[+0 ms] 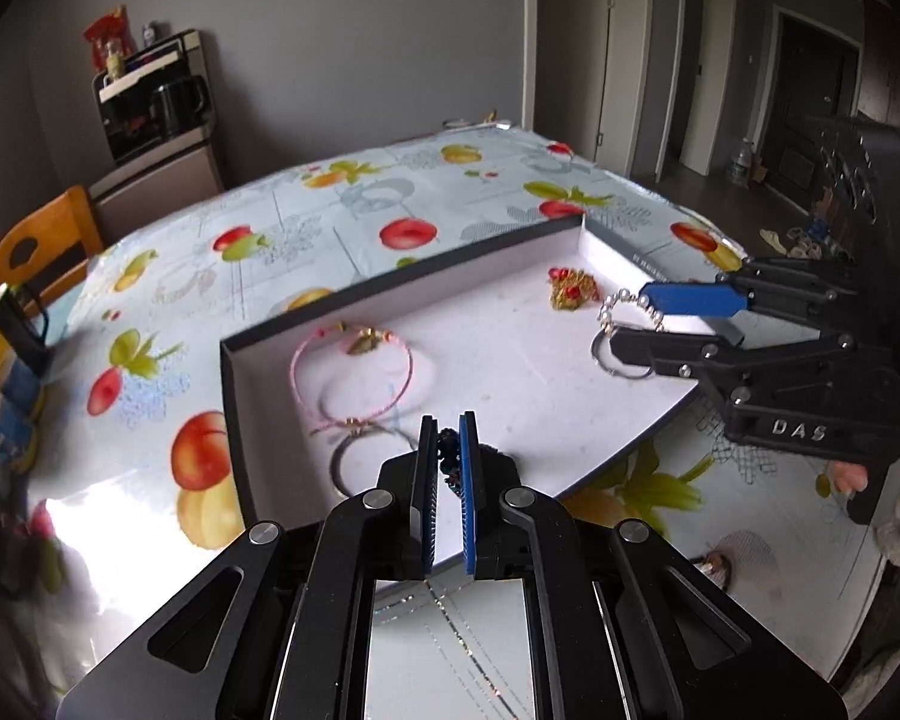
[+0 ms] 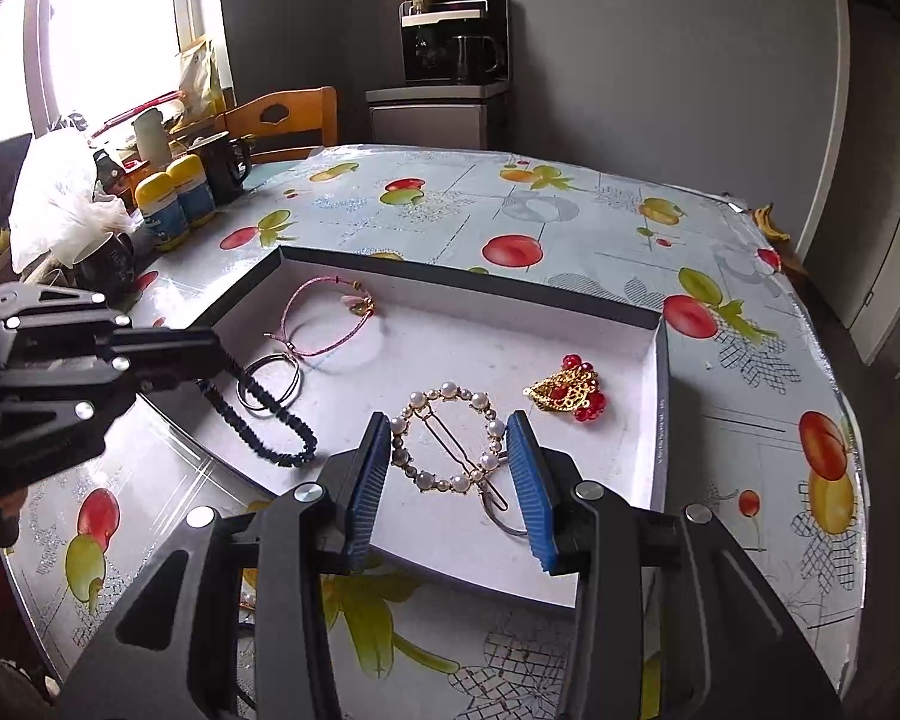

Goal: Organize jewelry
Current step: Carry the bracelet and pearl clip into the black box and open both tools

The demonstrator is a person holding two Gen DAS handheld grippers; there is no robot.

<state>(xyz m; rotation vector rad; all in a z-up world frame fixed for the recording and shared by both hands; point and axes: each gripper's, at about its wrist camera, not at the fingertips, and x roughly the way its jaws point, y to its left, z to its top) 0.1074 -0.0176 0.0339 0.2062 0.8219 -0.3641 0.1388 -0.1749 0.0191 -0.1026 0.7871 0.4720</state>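
Observation:
A shallow white box lid with dark walls (image 1: 390, 282) (image 2: 468, 282) lies on the table. In it are a pink cord bracelet (image 1: 354, 372) (image 2: 321, 315), a thin dark ring (image 1: 345, 468) (image 2: 270, 384), a gold brooch with red beads (image 1: 573, 288) (image 2: 570, 393) and a round pearl hair clip (image 1: 621, 312) (image 2: 447, 438). My left gripper (image 1: 449, 438) (image 2: 213, 354) is shut on a dark beaded bracelet (image 1: 448, 456) (image 2: 258, 417) that trails down onto the lid floor. My right gripper (image 2: 447, 438) (image 1: 627, 318) is open, its fingers on either side of the pearl clip.
The table has a fruit-print cloth (image 2: 570, 210). Mugs, yellow-capped bottles (image 2: 174, 198) and a white bag stand at the left end. A wooden chair (image 1: 36, 246) and a cabinet with a kettle (image 2: 456, 60) are behind. A small piece of jewelry (image 1: 717, 567) lies outside the lid.

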